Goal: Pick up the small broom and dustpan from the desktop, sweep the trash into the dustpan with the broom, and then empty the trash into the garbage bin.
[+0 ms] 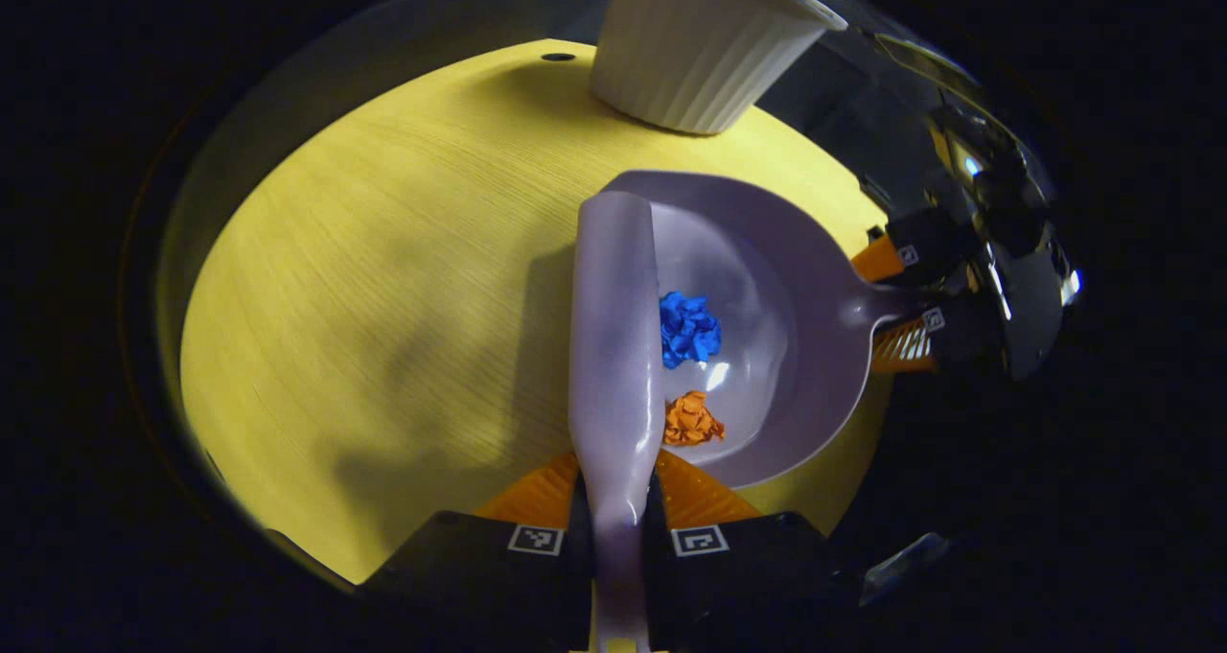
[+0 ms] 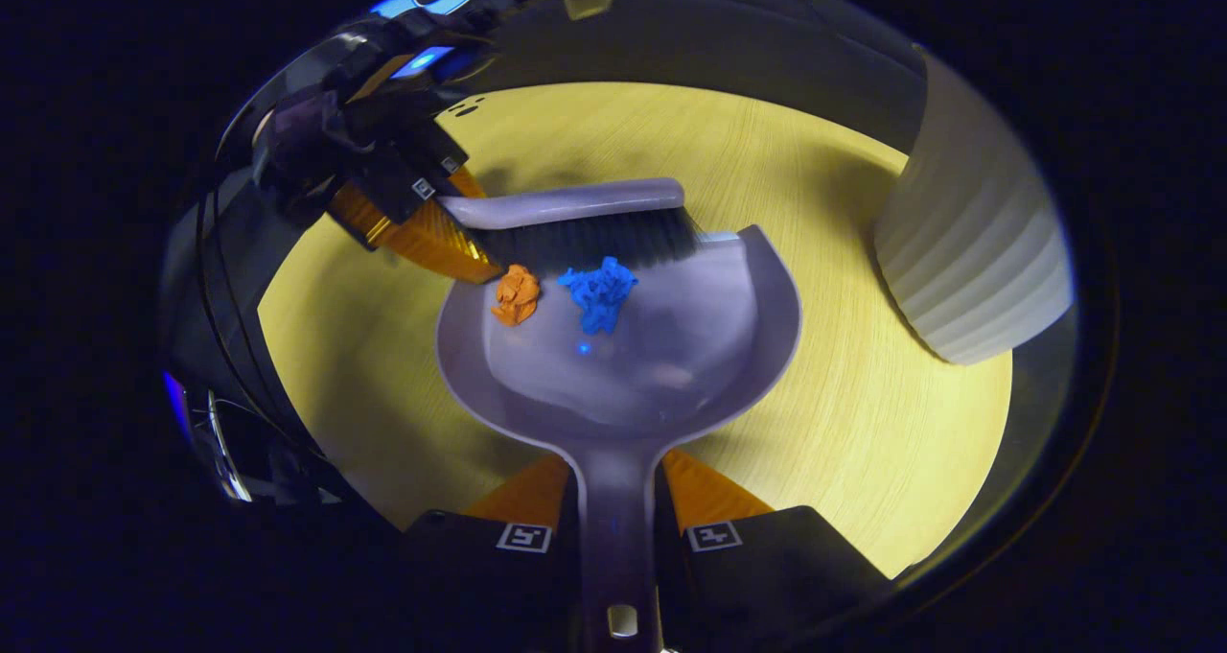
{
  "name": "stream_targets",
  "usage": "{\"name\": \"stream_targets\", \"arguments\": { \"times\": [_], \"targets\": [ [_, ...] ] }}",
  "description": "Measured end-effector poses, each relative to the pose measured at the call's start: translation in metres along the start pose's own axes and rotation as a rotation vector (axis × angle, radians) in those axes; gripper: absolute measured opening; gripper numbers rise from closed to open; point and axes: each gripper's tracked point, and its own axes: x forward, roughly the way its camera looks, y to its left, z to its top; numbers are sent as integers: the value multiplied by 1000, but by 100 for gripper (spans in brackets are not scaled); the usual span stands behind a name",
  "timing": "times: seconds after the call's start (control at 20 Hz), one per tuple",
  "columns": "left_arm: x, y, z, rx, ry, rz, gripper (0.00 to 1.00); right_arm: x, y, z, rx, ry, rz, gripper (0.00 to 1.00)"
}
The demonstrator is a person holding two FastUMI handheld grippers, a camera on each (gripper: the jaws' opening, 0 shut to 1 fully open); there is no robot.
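Yellow wood-grain desk [image 1: 383,279] carries everything. Left claw [image 1: 618,500] is clamped on the handle of the small broom [image 1: 613,346], one finger on each side. In the right gripper view the broom [image 2: 575,207] lies across the mouth of the dustpan, bristles down at the front lip.

Right claw [image 2: 613,500] is clamped on the handle of the dustpan [image 2: 623,384]; the pan sits low on the desk, though I cannot tell whether it touches. In the left gripper view the dustpan [image 1: 767,346] lies just right of the broom.

Two crumpled paper scraps lie inside the pan near the bristles: a blue scrap [image 2: 599,293] and an orange scrap [image 2: 518,295], close together but apart.

White ribbed garbage bin [image 1: 700,44] stands upright on the desk beyond the dustpan, not touching it.
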Motion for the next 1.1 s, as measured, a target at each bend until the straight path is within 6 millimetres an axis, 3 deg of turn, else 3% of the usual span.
{"name": "stream_targets", "arguments": {
  "times": [0.1,0.15,0.2,0.3,0.35,0.4,0.5,0.65,0.75,1.0,1.05,1.1],
  "targets": [
    [-4,-3,5,-82,-62,28,27,-2,3,0,15,-1,8,36],
    [-9,-3,9,-129,-107,44,27,-3,3,2,23,-2,13,41],
    [-14,-3,11,-163,-143,58,24,-3,3,1,28,-3,15,36],
    [-32,-1,11,-230,-240,90,27,-2,-1,0,21,-10,2,36],
    [-41,2,9,-251,-280,111,27,-2,1,-1,17,-14,-7,41],
    [-51,4,3,-271,-318,136,27,-4,1,1,16,-18,-16,36],
    [-69,9,-12,-313,-383,177,27,-5,2,3,20,-32,-35,36],
    [-81,13,-51,-384,-459,224,27,-12,2,3,23,-54,-49,36],
    [-74,19,-81,-404,-506,260,24,-18,-1,6,-13,-60,-59,36],
    [0,10,-165,-514,-523,262,26,-33,-2,14,-3,-101,-45,36],
    [9,8,-181,-533,-520,259,27,-36,-4,14,6,-111,-36,41],
    [9,1,-193,-547,-518,256,26,-40,-6,17,13,-117,-34,36]
  ]
}}
